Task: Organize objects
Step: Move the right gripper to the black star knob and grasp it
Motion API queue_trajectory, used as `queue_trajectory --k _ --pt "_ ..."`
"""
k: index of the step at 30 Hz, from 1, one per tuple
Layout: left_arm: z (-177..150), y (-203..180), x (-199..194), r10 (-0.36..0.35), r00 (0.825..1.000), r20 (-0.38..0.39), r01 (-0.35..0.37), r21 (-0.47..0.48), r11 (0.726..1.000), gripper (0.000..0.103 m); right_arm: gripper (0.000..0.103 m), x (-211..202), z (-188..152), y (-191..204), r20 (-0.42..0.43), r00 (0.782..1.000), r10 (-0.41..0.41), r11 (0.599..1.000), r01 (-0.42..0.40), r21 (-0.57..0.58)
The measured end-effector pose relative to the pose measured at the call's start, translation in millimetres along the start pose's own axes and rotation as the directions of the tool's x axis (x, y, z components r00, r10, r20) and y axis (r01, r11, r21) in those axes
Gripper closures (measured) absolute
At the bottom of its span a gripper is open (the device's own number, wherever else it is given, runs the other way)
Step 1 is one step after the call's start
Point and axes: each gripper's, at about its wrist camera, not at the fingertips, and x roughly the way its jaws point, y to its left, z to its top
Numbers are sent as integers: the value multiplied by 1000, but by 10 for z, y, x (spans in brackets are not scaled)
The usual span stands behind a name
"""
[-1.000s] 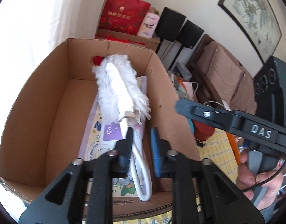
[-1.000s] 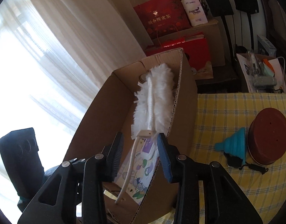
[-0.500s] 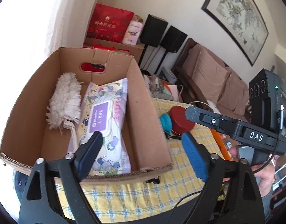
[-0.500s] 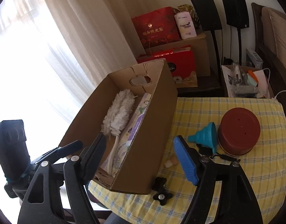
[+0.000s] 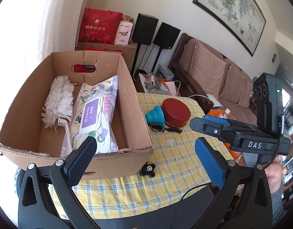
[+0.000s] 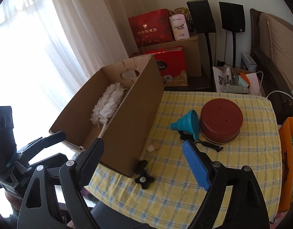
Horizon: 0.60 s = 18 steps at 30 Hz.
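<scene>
Dropped duster (image 5: 59, 101) into box (image 5: 138, 103) along its left wall; both grippers, left (image 5: 144, 164) and right (image 6: 144, 164), just opened wide, empty. Funnel (image 6: 186, 123) probably next.

Daylight enters through the curtained window (image 6: 31, 47), which is blown out to near-white in both views; detail there is lost. Glare washes the left edge of the left wrist view. The cardboard box (image 5: 127, 99) interior is evenly lit, with soft shadow along its near wall. The bench cloth (image 6: 213, 162) shows mild, diffuse shadows under objects. Focus is sharp at centre. Fisheye distortion bends walls and the picture frame (image 5: 232, 13); corners are vignetted black.
</scene>
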Motion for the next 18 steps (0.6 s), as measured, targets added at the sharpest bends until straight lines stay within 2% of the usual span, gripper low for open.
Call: queue_trajectory --k 8,11,13,15,18 --pt "-171 48 -73 6 1000 2 -6 -27 1000 0 16 112 -198 -85 -43 999 -3 1000 2 -24" --pt "-268 76 -87 19 1000 -4 -19 -30 999 0 22 212 -268 -120 -75 997 19 1000 -20 -14" --pt "-352 101 -82 18 1000 -16 -19 -35 999 0 27 290 -307 -144 -96 995 31 1000 -31 1" --pt "-431 143 -67 17 999 -28 -18 -44 999 0 38 382 -341 -165 -122 991 51 999 -50 16" --pt "-526 199 -47 21 999 -41 -23 -58 998 0 44 555 -398 -198 -161 983 84 996 -76 56"
